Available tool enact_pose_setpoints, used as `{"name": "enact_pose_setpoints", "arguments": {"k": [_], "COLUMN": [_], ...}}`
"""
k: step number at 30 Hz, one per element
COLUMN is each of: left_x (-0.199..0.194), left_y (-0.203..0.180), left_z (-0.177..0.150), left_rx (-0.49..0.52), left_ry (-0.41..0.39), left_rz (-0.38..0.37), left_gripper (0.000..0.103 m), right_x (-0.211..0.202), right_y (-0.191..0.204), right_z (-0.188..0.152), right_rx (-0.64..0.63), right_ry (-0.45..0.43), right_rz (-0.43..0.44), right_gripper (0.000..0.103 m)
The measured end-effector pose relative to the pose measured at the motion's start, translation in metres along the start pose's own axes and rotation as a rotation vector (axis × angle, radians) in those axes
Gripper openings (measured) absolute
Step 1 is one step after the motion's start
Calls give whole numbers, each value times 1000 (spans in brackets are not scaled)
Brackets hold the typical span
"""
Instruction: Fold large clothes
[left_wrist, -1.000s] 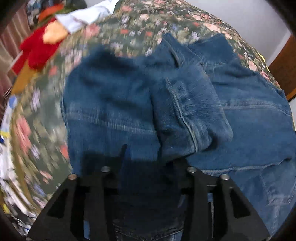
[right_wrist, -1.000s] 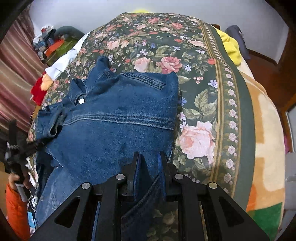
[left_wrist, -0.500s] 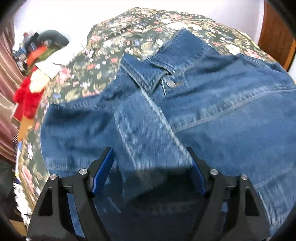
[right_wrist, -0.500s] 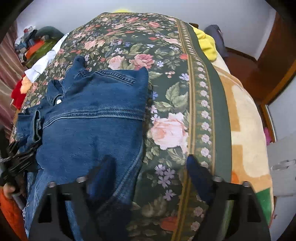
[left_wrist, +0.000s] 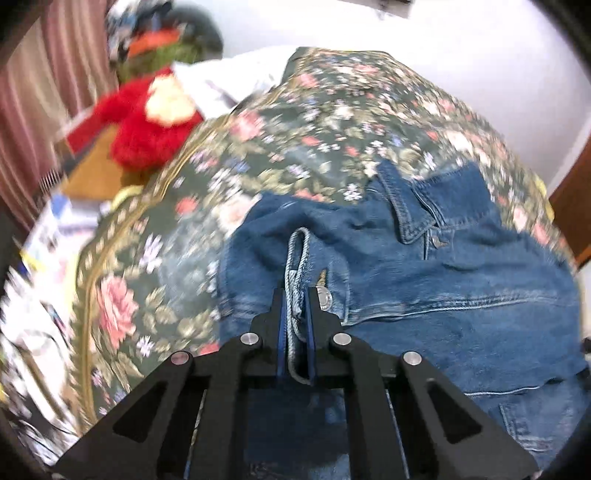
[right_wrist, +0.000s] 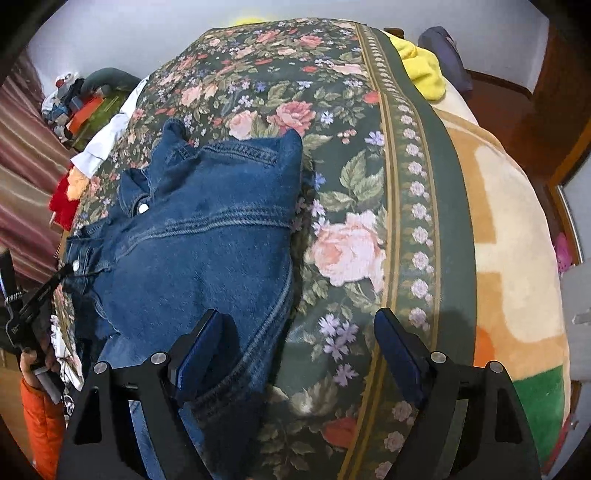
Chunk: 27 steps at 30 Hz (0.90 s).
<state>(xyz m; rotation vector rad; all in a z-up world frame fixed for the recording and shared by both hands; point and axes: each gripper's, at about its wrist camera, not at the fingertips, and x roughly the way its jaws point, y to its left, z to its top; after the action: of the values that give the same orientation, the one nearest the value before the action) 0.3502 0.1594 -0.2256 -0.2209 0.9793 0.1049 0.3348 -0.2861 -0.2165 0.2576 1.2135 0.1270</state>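
Observation:
A blue denim jacket (left_wrist: 424, 288) lies on a bed with a dark floral bedspread (left_wrist: 295, 122). My left gripper (left_wrist: 295, 295) is shut on the jacket's sleeve cuff (left_wrist: 297, 251) at the jacket's left side, near a metal button. In the right wrist view the jacket (right_wrist: 207, 236) lies back up with its collar at the far left. My right gripper (right_wrist: 295, 332) is open and empty over the jacket's near right edge; its left finger (right_wrist: 199, 347) sits above denim. The left gripper also shows at the far left of that view (right_wrist: 33, 295).
A red plush toy (left_wrist: 147, 122) and piled clothes lie beyond the bed's left side. A yellow cloth (right_wrist: 424, 70) and an orange-and-cream blanket (right_wrist: 509, 258) lie on the bed's right side. The floral bedspread (right_wrist: 369, 184) stretches to the right of the jacket.
My left gripper was open over the folded sleeve and has now shut on the sleeve cuff, further left. My right gripper let go of the jacket edge and now stands open.

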Motion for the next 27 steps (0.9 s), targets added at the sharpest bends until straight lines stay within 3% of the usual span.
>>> {"name": "enact_pose_setpoints", "arguments": {"k": [2, 3, 6, 9, 12, 14, 16, 18, 24, 27], "left_x": [-3, -4, -5, 3, -2, -8, -17, -23, 5, 39], "left_y": [13, 19, 30, 47, 54, 53, 56, 54, 37, 27], "left_z": [-5, -6, -11, -15, -19, -15, -7, 2, 39, 47], "left_rx": [-39, -52, -48, -86, -73, -53, -41, -30, 8, 17], "left_ry": [1, -2, -14, 37, 49, 40, 7, -31, 39, 145], "left_rz": [-35, -25, 118, 134, 122, 106, 77, 54, -75, -141], "left_gripper": [8, 2, 0, 2, 12, 30, 71, 82, 84, 84], "right_x": [0, -1, 0, 5, 9, 9, 9, 8, 9, 19], "right_y": [3, 5, 9, 14, 19, 20, 19, 17, 4, -1], "right_z": [3, 4, 6, 7, 7, 8, 12, 18, 50, 66], "right_rx": [5, 9, 13, 9, -3, -11, -11, 5, 100, 131], "right_ry": [-6, -11, -11, 1, 12, 8, 2, -5, -43, -43], "right_rz": [12, 19, 36, 34, 32, 28, 28, 42, 111, 126], "right_gripper": [83, 83, 83, 83, 83, 83, 83, 83, 83, 83]}}
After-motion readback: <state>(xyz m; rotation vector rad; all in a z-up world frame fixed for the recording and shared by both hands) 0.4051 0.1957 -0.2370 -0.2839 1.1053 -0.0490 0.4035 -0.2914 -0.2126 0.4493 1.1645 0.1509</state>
